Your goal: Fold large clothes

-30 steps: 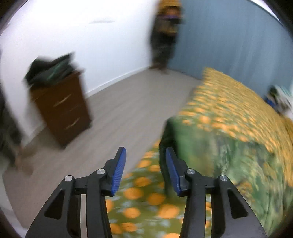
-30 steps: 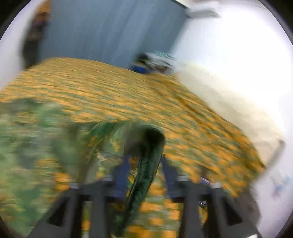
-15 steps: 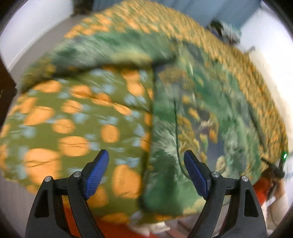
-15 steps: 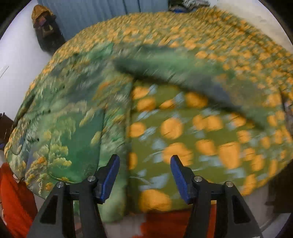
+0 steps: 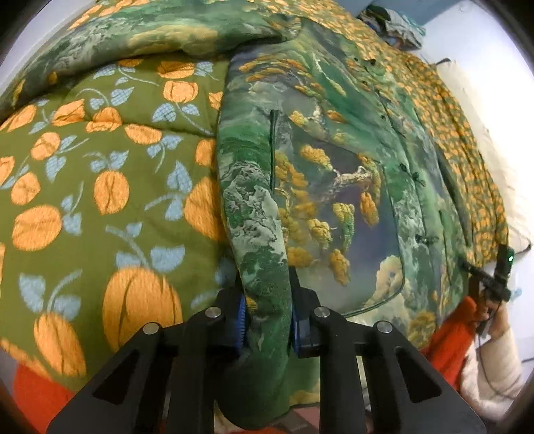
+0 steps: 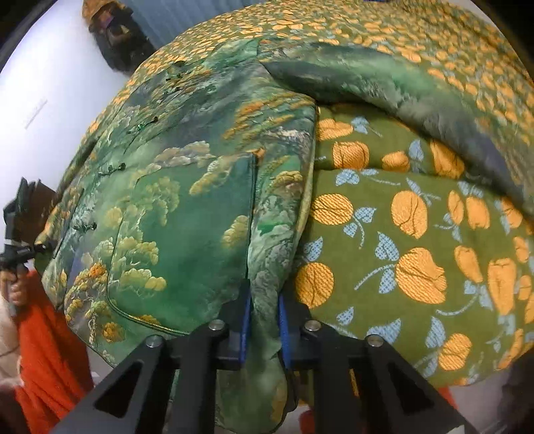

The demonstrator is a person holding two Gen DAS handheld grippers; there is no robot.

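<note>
A green padded jacket (image 5: 333, 173) with a landscape print lies front-up on the bed, hem toward me. One sleeve (image 5: 160, 36) stretches across the far left. My left gripper (image 5: 267, 320) points steeply down at the jacket's left side edge near the hem, its jaws closing with the blue pads pressing a fold of that edge. In the right wrist view the jacket (image 6: 187, 207) fills the left half and its other sleeve (image 6: 383, 86) runs off to the right. My right gripper (image 6: 263, 320) is closing too, pads pinching the right side edge by the hem.
A green bedspread (image 5: 100, 187) with orange fruit covers the bed (image 6: 400, 233). The person's red garment (image 5: 447, 337) shows along the near bed edge. A heap of clothes (image 5: 397, 20) sits at the far corner. A dark shape (image 6: 113, 33) stands by the white wall.
Both grippers swung down from facing across the room to the jacket's hem. Half a second ago their jaws stood wide apart above the fabric; now each is clamped on a side edge.
</note>
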